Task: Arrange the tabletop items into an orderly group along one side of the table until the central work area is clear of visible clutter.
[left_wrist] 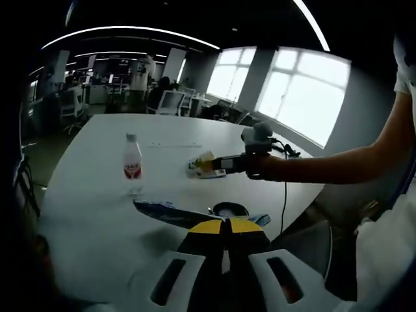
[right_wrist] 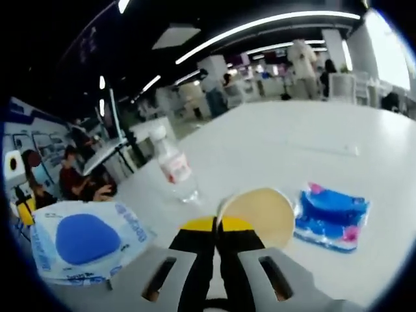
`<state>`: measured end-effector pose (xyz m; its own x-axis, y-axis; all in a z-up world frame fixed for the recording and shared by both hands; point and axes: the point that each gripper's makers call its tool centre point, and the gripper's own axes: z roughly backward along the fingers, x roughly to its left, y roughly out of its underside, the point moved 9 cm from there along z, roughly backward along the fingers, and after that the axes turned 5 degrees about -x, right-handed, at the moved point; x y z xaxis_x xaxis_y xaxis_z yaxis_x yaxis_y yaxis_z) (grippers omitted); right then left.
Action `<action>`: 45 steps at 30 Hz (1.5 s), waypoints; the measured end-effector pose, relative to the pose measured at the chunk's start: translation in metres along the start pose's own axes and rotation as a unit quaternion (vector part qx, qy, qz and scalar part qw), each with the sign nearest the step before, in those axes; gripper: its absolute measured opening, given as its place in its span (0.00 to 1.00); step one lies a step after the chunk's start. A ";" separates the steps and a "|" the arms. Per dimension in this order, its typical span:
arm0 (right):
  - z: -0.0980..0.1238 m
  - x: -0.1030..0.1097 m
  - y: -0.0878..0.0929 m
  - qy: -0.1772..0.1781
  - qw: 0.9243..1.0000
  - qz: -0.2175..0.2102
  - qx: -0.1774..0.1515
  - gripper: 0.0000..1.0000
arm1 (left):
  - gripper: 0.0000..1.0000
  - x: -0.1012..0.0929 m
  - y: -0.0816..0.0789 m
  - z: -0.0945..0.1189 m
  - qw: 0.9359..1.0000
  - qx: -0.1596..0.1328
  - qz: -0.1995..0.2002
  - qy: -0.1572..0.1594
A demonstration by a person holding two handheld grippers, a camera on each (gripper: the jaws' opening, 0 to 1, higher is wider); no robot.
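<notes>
A clear water bottle (left_wrist: 132,162) (right_wrist: 174,170) with a red label stands upright on the white table (left_wrist: 91,214) (right_wrist: 292,136). My left gripper (left_wrist: 224,225) is shut on the edge of a flat blue and white packet (left_wrist: 166,212) (right_wrist: 84,240), with a dark round object (left_wrist: 231,209) just beyond it. My right gripper (right_wrist: 216,224) (left_wrist: 216,166), reaching in on a person's arm, is shut on a round beige lid (right_wrist: 257,214) (left_wrist: 203,160). A blue and pink packet (right_wrist: 331,218) lies on the table to the right of the lid.
Office desks and chairs (left_wrist: 170,101) stand beyond the table's far edge, under bright windows (left_wrist: 302,97). People sit at a desk (right_wrist: 78,182) off the table's left side. A cable (left_wrist: 284,195) hangs from the right gripper over the table edge.
</notes>
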<state>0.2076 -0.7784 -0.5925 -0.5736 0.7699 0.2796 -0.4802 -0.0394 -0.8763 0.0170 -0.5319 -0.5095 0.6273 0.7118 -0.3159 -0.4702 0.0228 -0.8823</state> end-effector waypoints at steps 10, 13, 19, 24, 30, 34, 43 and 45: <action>-0.010 -0.001 -0.013 -0.051 0.993 0.079 0.065 0.00 | 0.00 -0.004 0.006 -0.003 1.000 0.000 0.010 -0.002; -0.014 0.000 -0.018 -0.059 0.992 0.085 0.071 0.00 | 0.00 -0.005 0.008 -0.003 1.000 0.000 0.014 -0.003; -0.022 0.001 -0.027 -0.077 0.988 0.107 0.084 0.00 | 0.00 -0.003 0.018 -0.009 0.997 -0.029 0.071 -0.029; -0.028 0.003 -0.028 -0.083 0.986 0.110 0.090 0.00 | 0.00 -0.001 0.033 -0.022 0.986 -0.025 0.147 -0.070; -0.033 0.006 -0.027 -0.097 0.984 0.115 0.095 0.00 | 0.00 -0.007 0.048 -0.030 0.981 -0.019 0.163 -0.102; -0.033 0.007 -0.026 -0.106 0.982 0.116 0.100 0.00 | 0.00 -0.011 0.056 -0.035 0.975 -0.011 0.184 -0.123; -0.032 0.005 -0.024 -0.118 0.980 0.123 0.106 0.00 | 0.01 -0.015 0.079 -0.051 0.970 0.108 0.142 -0.163; -0.032 0.005 -0.024 -0.120 0.979 0.123 0.105 0.00 | 0.01 -0.018 0.080 -0.054 0.970 0.111 0.138 -0.164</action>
<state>0.2372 -0.7535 -0.5825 -0.8169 0.5492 0.1763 -0.4189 -0.3547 -0.8359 0.0012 -0.5807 -0.5932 0.2438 0.8968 -0.3693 -0.7374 -0.0759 -0.6711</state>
